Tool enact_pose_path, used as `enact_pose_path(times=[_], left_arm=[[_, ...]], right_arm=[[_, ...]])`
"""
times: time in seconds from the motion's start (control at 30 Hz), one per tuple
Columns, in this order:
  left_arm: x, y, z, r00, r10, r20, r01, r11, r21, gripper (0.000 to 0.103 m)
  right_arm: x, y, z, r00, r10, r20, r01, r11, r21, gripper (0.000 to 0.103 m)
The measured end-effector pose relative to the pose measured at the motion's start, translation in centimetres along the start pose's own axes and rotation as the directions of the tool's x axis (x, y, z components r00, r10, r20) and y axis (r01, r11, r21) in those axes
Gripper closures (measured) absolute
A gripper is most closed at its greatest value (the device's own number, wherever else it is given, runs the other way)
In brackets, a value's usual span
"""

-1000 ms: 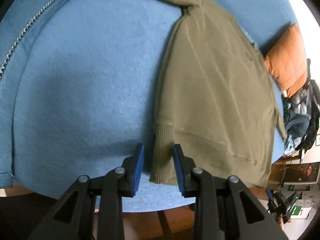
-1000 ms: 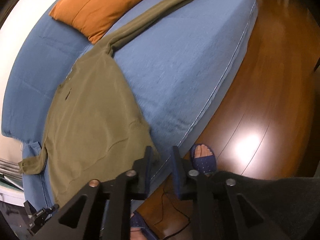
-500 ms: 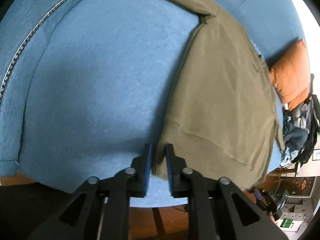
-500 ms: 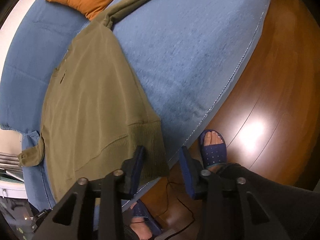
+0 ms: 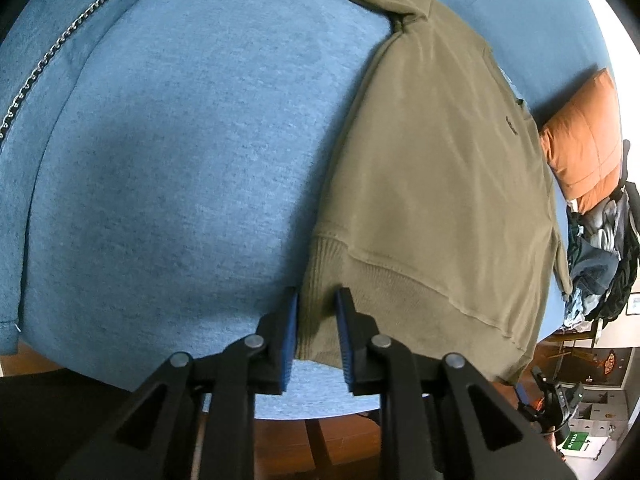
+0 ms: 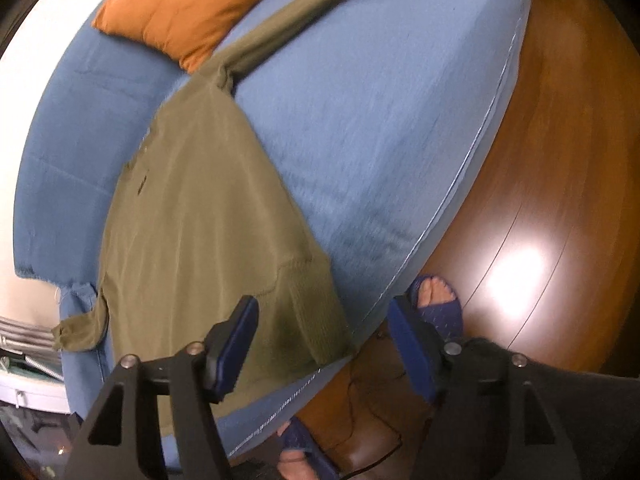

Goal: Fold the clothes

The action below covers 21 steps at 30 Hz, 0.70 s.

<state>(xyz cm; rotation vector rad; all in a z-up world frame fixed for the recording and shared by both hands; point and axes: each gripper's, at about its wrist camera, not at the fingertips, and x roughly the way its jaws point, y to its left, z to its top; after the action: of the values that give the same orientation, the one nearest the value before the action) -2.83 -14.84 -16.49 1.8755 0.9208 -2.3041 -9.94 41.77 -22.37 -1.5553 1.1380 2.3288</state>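
An olive-green sweater (image 5: pixel 436 184) lies flat on the blue bed (image 5: pixel 180 160), its ribbed hem toward me and one sleeve stretched away along the bed. My left gripper (image 5: pixel 316 312) is shut on the near left corner of the ribbed hem. In the right wrist view the sweater (image 6: pixel 192 216) lies the same way, its long sleeve (image 6: pixel 304 20) running toward the far end. My right gripper (image 6: pixel 324 344) is wide open, its jaws either side of the hem's other corner (image 6: pixel 320 320), just above it.
An orange pillow (image 6: pixel 192 4) lies at the back of the bed, also in the left wrist view (image 5: pixel 584 140). A pile of dark clothes (image 5: pixel 600 248) sits beyond it. The bed edge (image 6: pixel 460 176) drops to a wooden floor (image 6: pixel 560 160), where my slippered foot (image 6: pixel 436 300) stands.
My left gripper closed on the hem corner and stays gripping it. My right gripper went from nearly shut to wide open and moved over the other hem corner.
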Motion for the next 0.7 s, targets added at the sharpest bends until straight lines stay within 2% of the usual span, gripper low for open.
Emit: enact_pose_path(times=[0.1,0.13,0.17,0.2,0.27,0.33,0.4,0.43,0.47,0.5,0.57,0.63,0.7], left_arm=[[0.0,-0.3,-0.1,1.000,0.004,-0.003,-0.004,1.000,0.031,0.086],[-0.2,-0.5,-0.3,1.000,0.019,0.006,-0.020,0.998,0.057,0.091],[-0.5,-0.8,-0.4,0.999,0.034,0.015,-0.035,0.996,0.082,0.095],[-0.7,-1.0,-0.6,0.999,0.047,0.027,-0.049,0.993,0.105,0.097],[-2.1,-1.0,-0.9,0.996,0.046,0.076,-0.055,0.991,0.121,0.099],[-4.5,-0.3,-1.4,0.989,0.032,0.144,-0.049,0.992,0.114,0.099],[-6.8,0.5,-2.0,0.979,0.016,0.205,-0.039,0.993,0.109,0.099],[-7.7,1.0,-2.6,0.973,0.035,0.227,-0.061,0.992,0.112,0.099],[-8.7,3.1,-3.5,0.969,0.067,0.239,-0.096,0.989,0.112,0.103],[-8.8,3.7,-3.9,0.954,0.161,0.252,-0.189,0.978,0.092,0.103],[-7.8,4.2,-3.9,0.964,0.179,0.199,-0.195,0.978,0.068,0.103],[-7.0,4.4,-3.7,0.971,0.170,0.165,-0.183,0.981,0.067,0.103],[-7.7,3.9,-3.7,0.974,0.121,0.193,-0.140,0.986,0.088,0.103]], right_arm=[[1.5,0.7,-0.2,0.998,-0.043,-0.049,0.039,0.997,-0.065,0.034],[2.1,0.8,-0.2,0.996,-0.069,-0.059,0.064,0.995,-0.082,0.044],[2.5,0.9,-0.3,0.994,-0.088,-0.068,0.081,0.992,-0.093,0.062],[2.5,0.8,-0.3,0.994,-0.081,-0.070,0.075,0.993,-0.090,0.093],[2.3,0.6,-0.3,0.995,-0.074,-0.067,0.068,0.994,-0.089,0.095],[0.0,1.6,-0.5,0.992,-0.120,0.034,0.123,0.980,-0.154,0.096],[-2.6,2.9,-0.9,0.975,-0.164,0.148,0.195,0.953,-0.230,0.096],[-2.7,3.4,-1.3,0.971,-0.183,0.153,0.219,0.939,-0.265,0.096],[-2.9,3.9,-1.7,0.966,-0.202,0.159,0.242,0.923,-0.300,0.096],[-2.8,4.2,-2.1,0.962,-0.227,0.154,0.267,0.907,-0.327,0.096],[-0.9,3.3,-2.3,0.950,-0.306,0.071,0.311,0.887,-0.340,0.096],[0.6,2.2,-2.0,0.946,-0.323,-0.014,0.302,0.899,-0.318,0.096],[0.1,1.9,-1.6,0.948,-0.319,0.004,0.306,0.905,-0.295,0.095]])
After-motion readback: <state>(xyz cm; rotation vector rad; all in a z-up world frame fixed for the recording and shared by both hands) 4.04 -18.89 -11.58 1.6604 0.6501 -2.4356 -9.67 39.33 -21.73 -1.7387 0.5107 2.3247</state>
